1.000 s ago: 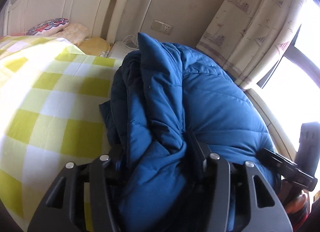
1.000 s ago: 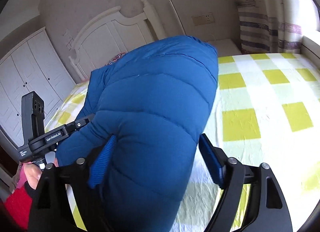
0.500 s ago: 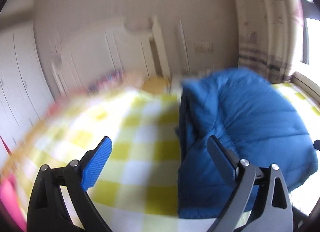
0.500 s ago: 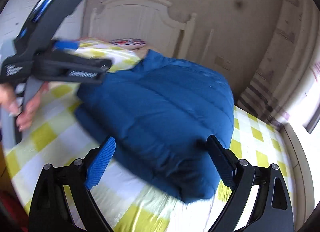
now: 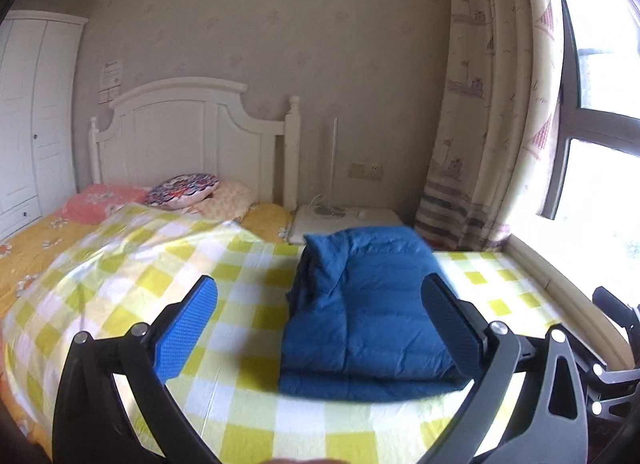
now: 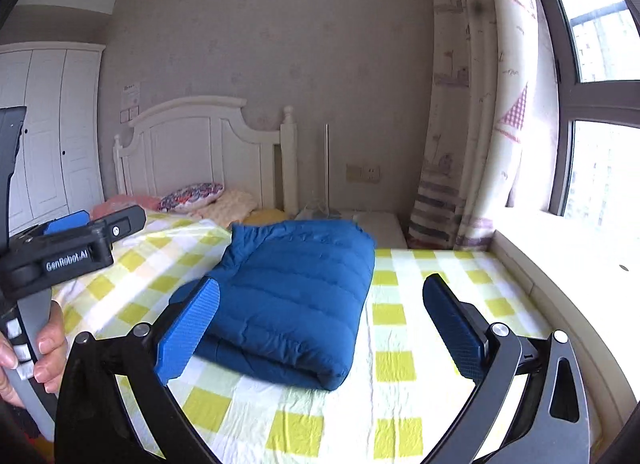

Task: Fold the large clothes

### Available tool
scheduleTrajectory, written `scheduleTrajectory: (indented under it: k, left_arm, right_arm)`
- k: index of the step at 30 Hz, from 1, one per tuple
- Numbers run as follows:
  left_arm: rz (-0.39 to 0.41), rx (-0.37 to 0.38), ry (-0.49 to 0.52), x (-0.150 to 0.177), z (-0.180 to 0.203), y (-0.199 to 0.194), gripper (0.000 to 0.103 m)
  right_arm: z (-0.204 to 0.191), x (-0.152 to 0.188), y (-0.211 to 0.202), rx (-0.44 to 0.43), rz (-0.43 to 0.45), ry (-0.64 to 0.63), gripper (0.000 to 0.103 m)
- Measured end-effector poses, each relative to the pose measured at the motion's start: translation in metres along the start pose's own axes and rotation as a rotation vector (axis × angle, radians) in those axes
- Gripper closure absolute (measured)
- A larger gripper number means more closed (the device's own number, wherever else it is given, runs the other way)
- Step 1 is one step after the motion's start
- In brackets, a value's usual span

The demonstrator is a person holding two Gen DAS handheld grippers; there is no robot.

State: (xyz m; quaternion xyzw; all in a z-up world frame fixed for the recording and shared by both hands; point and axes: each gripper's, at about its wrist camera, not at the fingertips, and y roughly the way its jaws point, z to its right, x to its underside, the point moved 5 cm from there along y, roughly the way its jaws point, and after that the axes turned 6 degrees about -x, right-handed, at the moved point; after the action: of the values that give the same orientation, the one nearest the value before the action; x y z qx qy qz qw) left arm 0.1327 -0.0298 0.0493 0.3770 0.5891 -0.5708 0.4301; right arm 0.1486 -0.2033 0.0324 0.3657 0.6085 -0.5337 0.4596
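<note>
A blue puffer jacket (image 5: 368,304) lies folded in a thick rectangular bundle on the yellow-and-white checked bed cover (image 5: 120,284). It also shows in the right wrist view (image 6: 296,296). My left gripper (image 5: 320,328) is open and empty, held back from the jacket and above the bed's near edge. My right gripper (image 6: 320,328) is open and empty, also held back from the jacket. The left gripper's body (image 6: 76,252) shows at the left of the right wrist view, held in a hand.
A white headboard (image 5: 192,136) and several pillows (image 5: 184,190) stand at the bed's far end. A white nightstand (image 5: 344,220) sits beside it. A patterned curtain (image 5: 492,104) and a window sill (image 6: 560,248) run along the right. A white wardrobe (image 5: 28,116) stands at left.
Both grippers have let go of the jacket and pulled back and up. The jacket has dropped onto the bed and lies folded and flat.
</note>
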Motion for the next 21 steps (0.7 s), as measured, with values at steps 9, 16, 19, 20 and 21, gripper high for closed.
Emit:
scheduleTrajectory:
  k: [9, 16, 19, 20, 21]
  left_arm:
    - [-0.039, -0.050, 0.102, 0.043, 0.000, 0.008, 0.002]
    - [-0.051, -0.039, 0.089, 0.049, -0.008, 0.010, 0.002]
    - [-0.054, -0.036, 0.086, 0.049, -0.010, 0.010, 0.002]
    - [-0.056, -0.034, 0.085, 0.049, -0.010, 0.010, 0.002]
    - [-0.058, -0.034, 0.085, 0.050, -0.011, 0.011, 0.002]
  right_arm:
    - [-0.030, 0.040, 0.020, 0.015, -0.134, -0.044, 0.005]
    - [-0.036, 0.041, 0.021, 0.019, -0.148, -0.049, 0.005]
    - [-0.036, 0.041, 0.022, 0.018, -0.154, -0.050, 0.005]
    - [-0.036, 0.041, 0.022, 0.017, -0.154, -0.051, 0.005]
    - [-0.037, 0.042, 0.022, 0.016, -0.155, -0.052, 0.005]
